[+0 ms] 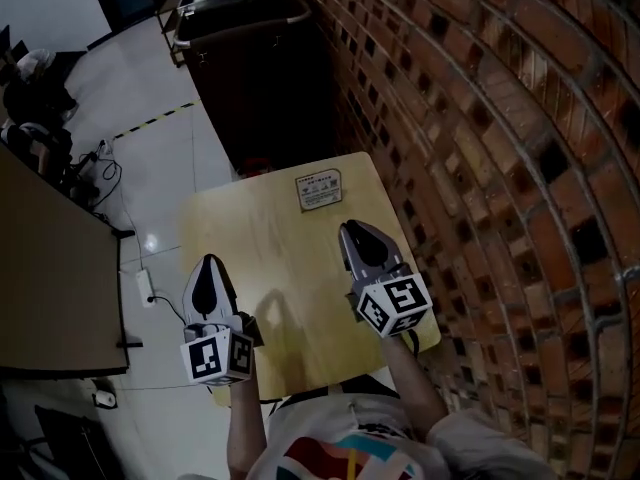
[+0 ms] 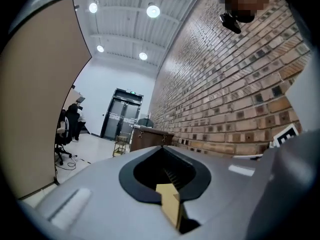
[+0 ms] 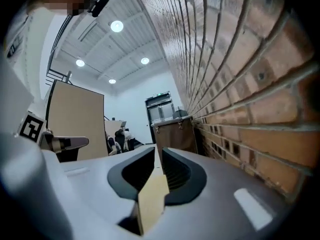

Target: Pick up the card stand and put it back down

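The card stand (image 1: pixel 319 189) stands on the far part of the small wooden table (image 1: pixel 262 230), close to the far edge and a little toward the brick wall (image 1: pixel 480 118). From the head view it looks upright, with its printed face toward you. Nothing touches it, and nothing else lies on the tabletop around it.

Your right gripper (image 1: pixel 352 230) is the nearer of the two. It hovers low over the table on the wall side and points level toward the far edge, its tip short of the stand and slightly to the stand's right. Its jaws are closed down to a thin slit and nothing is between them.

Your left gripper (image 1: pixel 208 263) sits at the table's left edge, well apart from the stand and also pointing level away from you. Its jaws meet at the tip and it carries nothing.

As for progress, both grippers are empty and the stand is on the table, so no lift is under way. The pictures alone do not show whether you have yet to start or have already set the stand back down. If the pick is ahead of you, all of it remains. You would open the right jaws, reach forward to the stand, close on it, raise it, and put it back on the table.
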### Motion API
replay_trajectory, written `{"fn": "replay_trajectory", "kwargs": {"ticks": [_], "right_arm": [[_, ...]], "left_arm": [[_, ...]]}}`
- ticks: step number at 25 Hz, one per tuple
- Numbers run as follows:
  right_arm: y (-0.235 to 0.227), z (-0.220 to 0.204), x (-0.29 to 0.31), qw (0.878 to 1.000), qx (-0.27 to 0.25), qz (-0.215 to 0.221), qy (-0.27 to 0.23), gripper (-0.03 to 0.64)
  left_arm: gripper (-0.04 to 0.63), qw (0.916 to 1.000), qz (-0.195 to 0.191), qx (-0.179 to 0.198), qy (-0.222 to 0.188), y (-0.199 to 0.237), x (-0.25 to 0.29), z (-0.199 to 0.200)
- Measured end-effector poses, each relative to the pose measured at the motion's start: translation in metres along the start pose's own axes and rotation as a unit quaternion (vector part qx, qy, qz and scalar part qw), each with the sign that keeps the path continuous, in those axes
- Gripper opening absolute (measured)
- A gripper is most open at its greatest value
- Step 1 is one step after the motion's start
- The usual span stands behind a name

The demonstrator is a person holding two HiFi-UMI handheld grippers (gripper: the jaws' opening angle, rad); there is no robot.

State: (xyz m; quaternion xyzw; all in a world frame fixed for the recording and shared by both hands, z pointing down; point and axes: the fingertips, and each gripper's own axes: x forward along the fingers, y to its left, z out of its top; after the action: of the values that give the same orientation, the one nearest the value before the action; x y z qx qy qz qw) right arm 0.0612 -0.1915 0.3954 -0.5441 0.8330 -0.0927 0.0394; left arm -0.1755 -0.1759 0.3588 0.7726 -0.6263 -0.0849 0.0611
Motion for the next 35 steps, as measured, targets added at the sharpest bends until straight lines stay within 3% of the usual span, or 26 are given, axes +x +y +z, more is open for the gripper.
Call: {"fn": "replay_trajectory", "kwargs": {"ticks": [2,5,6,11,16,22,35], "right_arm": [[-0.01,-0.009,0.03,1.0,-0.004,0.002,0.014,0.117],[-0.046,-0.026,0.085,0.997,-0.043,-0.054,0.028,0.496],[-0.058,-0.037,0.103,0.995,-0.052,-0.073,0.043,0.571],[-0.089,-0.108,0.169,0.983,-0.031,-0.114,0.137,0.577],[-0.113,-0.151,0.184,0.968,-0.021,-0.156,0.196,0.577],[-0.115,-0.165,0.193,0.968,-0.013,-0.141,0.206,0.577],[-0.12,-0.169,0.198,0.971,-0.029,-0.137,0.194,0.575]], "left_arm": [[0.006,0.9999,0.002,-0.002,0.013,0.001,0.005,-0.018],[0.006,0.9996,0.001,-0.005,0.027,-0.002,0.012,-0.039],[0.006,0.9994,0.0,-0.004,0.035,-0.005,0.013,-0.043],[0.006,0.9977,0.005,0.003,0.068,0.007,0.018,-0.06],[0.006,0.9953,0.019,0.008,0.095,0.022,0.017,-0.079],[0.006,0.9935,0.016,0.0,0.112,0.021,0.018,-0.103],[0.006,0.9935,0.034,-0.006,0.108,0.028,0.022,-0.101]]}}
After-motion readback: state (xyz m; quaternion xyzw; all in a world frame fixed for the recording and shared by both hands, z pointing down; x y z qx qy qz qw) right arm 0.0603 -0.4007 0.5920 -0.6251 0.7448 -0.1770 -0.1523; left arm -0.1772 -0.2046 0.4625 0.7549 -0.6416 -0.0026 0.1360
